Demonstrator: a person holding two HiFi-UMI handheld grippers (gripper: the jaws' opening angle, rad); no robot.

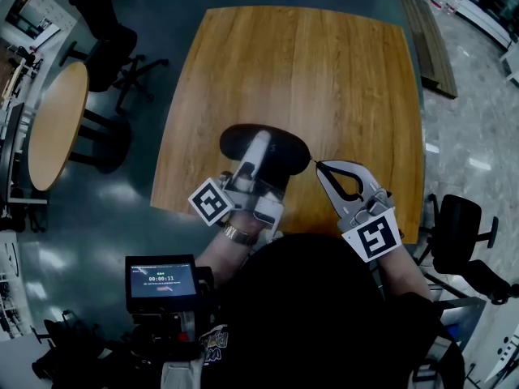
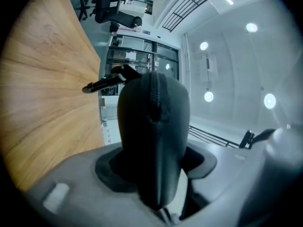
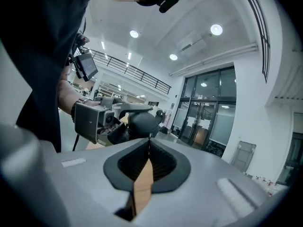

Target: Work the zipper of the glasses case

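A black oval glasses case (image 1: 280,146) is lifted over the near edge of the wooden table (image 1: 324,71). My left gripper (image 1: 261,149) is shut on its middle, one white finger (image 1: 256,146) lying across its top. In the left gripper view the case (image 2: 154,122) fills the gap between the jaws, zipper seam (image 2: 154,91) facing the camera. My right gripper (image 1: 318,165) is shut at the case's right end, pinching the thin zipper pull (image 1: 312,162). In the right gripper view the closed tips (image 3: 149,138) meet just below the case (image 3: 142,122), with the left gripper (image 3: 92,119) behind it.
A smaller round table (image 1: 57,124) and an office chair (image 1: 113,51) stand to the left. Another chair (image 1: 458,225) is at the right, by the table's near corner. A small screen (image 1: 160,280) hangs at the person's chest. Glossy floor surrounds the table.
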